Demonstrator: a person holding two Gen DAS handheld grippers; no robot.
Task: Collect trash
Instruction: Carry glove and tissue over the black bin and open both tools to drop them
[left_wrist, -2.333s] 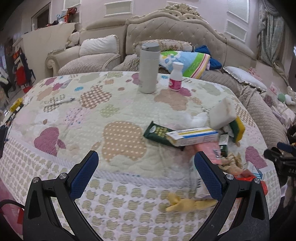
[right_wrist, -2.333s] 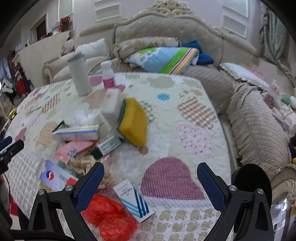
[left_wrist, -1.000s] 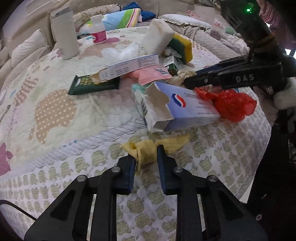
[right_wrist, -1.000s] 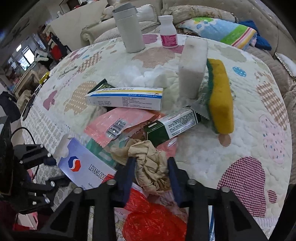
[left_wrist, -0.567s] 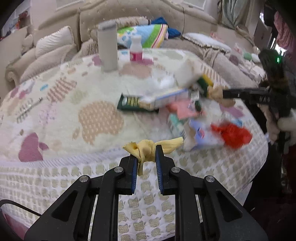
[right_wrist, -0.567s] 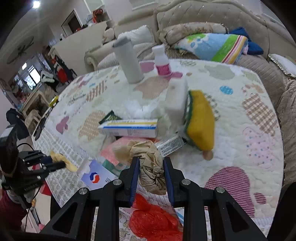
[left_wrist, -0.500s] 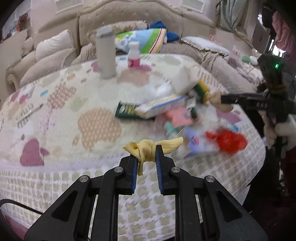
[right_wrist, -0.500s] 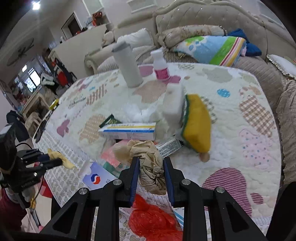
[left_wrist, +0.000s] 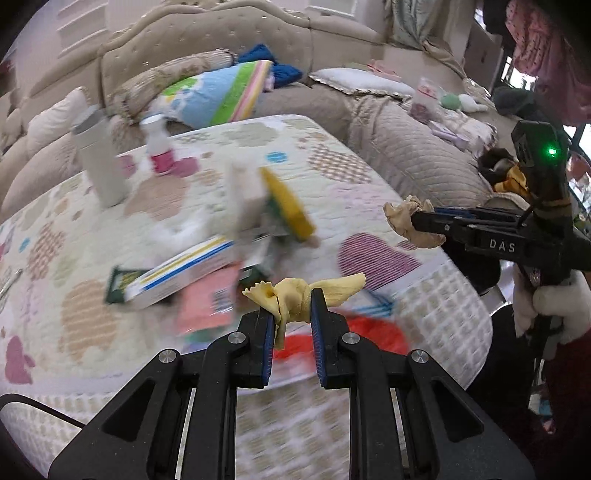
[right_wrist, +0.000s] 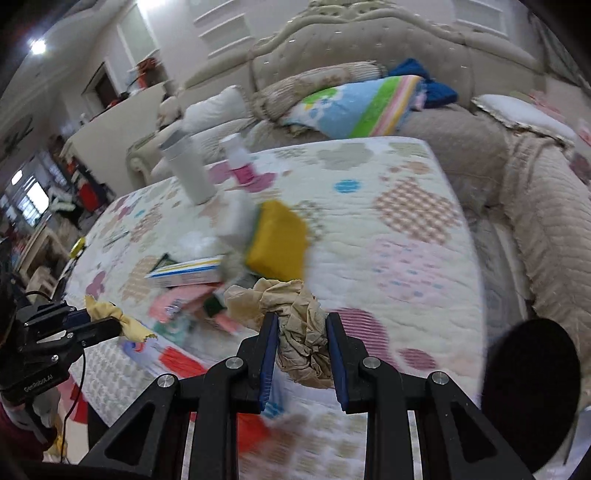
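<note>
Because the table (left_wrist: 436, 295) carries a heap of boxes and wrappers around the sponge (right_wrist: 277, 240), I hold both catches up, clear of it. My right gripper (right_wrist: 301, 332) has its fingers closed on the tan wad (right_wrist: 295, 310), in front of the sponge. My left gripper (left_wrist: 291, 314) pinches the yellow scrap (left_wrist: 295, 293), likewise lifted, likely for binning.

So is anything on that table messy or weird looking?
Yes. A jumble of trash lies across the quilted table: a long white box, pink packet and red plastic bag overlap untidily. The yellow sponge stands on edge. Each gripper is shut on a scrap: left gripper a yellow wrapper, right gripper crumpled brown paper.
</note>
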